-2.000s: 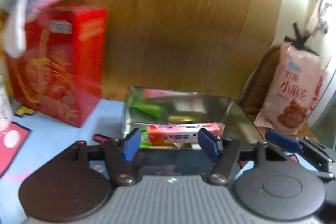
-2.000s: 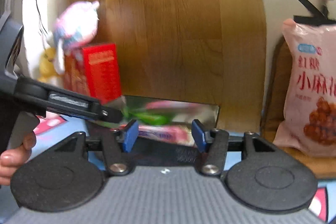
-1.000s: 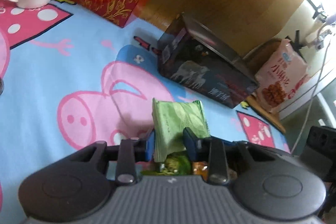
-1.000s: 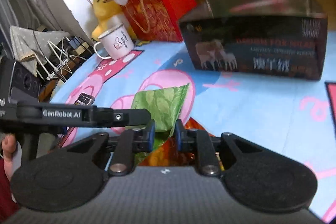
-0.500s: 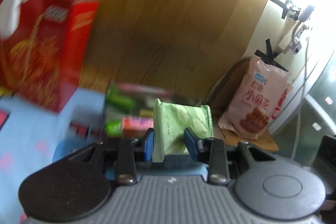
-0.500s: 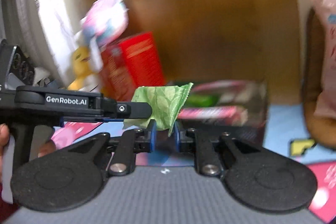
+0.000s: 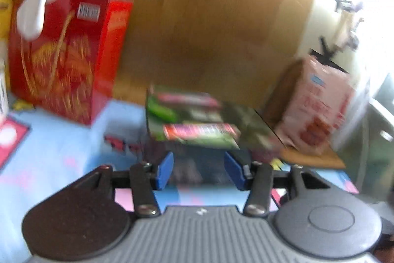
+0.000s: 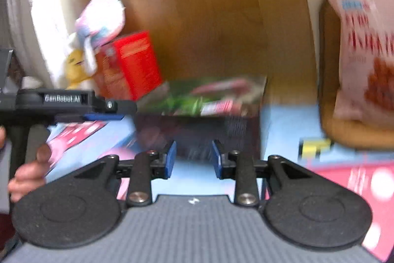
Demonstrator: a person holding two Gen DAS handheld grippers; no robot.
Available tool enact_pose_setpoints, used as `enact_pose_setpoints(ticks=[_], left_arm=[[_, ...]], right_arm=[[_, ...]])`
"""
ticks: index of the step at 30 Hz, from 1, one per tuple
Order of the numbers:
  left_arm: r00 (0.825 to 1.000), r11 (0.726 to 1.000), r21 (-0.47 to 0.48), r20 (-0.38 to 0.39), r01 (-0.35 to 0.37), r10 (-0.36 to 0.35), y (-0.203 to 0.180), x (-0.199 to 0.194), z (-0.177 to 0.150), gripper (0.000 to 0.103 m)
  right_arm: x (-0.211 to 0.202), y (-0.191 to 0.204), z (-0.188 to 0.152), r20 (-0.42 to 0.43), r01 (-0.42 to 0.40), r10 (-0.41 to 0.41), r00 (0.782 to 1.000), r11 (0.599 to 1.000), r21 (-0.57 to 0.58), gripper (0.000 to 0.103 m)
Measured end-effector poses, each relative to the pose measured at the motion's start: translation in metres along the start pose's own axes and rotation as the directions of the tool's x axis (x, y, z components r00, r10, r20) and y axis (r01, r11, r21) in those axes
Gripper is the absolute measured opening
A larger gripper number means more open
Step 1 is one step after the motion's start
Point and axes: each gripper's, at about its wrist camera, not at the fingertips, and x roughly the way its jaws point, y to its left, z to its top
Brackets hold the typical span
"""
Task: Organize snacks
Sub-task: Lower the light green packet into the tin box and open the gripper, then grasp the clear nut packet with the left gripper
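Snack box first: the dark rectangular open-topped box (image 7: 197, 122) sits on the light-blue cartoon-print tablecloth (image 7: 61, 149), just ahead of both tools, with green and pink wrapped snack packets (image 7: 200, 131) lying inside — blur hides their exact count and lie.

Left gripper (image 7: 200, 170): blue pads apart, nothing between them. Its jaws have just been opening, and the gap shows only the box's near wall and the cloth behind it. Released, then, not grasping.

Right gripper (image 8: 193, 159): same story — pads spread, jaws just been opening, gap empty, aimed at the front face of the box. In the right wrist view the left tool reaches in from the left, level with the box rim, a person's hand (image 8: 29, 171) wrapped round its grip.

Both tools point at the box mouth, which I read as drop-off: hold a packet over the opening, let go, let it fall in with the rest.

Surroundings, not part of the job as far as I can judge: tall red gift bag with gold pattern (image 7: 66, 58) left of the box, pastel plush toy (image 8: 101, 16) on top of it, large pink snack bag (image 8: 364, 51) propped on a wooden seat well to the right.
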Motion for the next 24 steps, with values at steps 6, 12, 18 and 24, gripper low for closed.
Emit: enact_pose_setpoints(ticks=[6, 12, 18, 24], left_arm=[[0.971, 0.989, -0.005, -0.188, 0.147, -0.145, -0.016, -0.004, -0.054, 0.044], [0.953, 0.982, 0.063, -0.258, 0.180, -0.158, -0.046, -0.020, -0.113, 0.037], [0.957, 0.989, 0.049, -0.265, 0.140, -0.122, -0.045, -0.035, -0.102, 0.045], [0.956, 0.990, -0.008, -0.259, 0.138, -0.136, -0.046, -0.011, -0.073, 0.050]], right_arm=[[-0.037, 0.008, -0.062, -0.120, -0.038, 0.036, 0.992, 0.999, -0.013, 0.050], [-0.058, 0.045, -0.092, -0.107, 0.022, -0.048, 0.993, 0.973, -0.231, 0.061], [-0.052, 0.035, -0.083, -0.078, 0.070, -0.085, 0.993, 0.982, -0.174, 0.062], [-0.057, 0.030, -0.083, -0.064, 0.108, -0.120, 0.991, 0.980, -0.166, 0.063]])
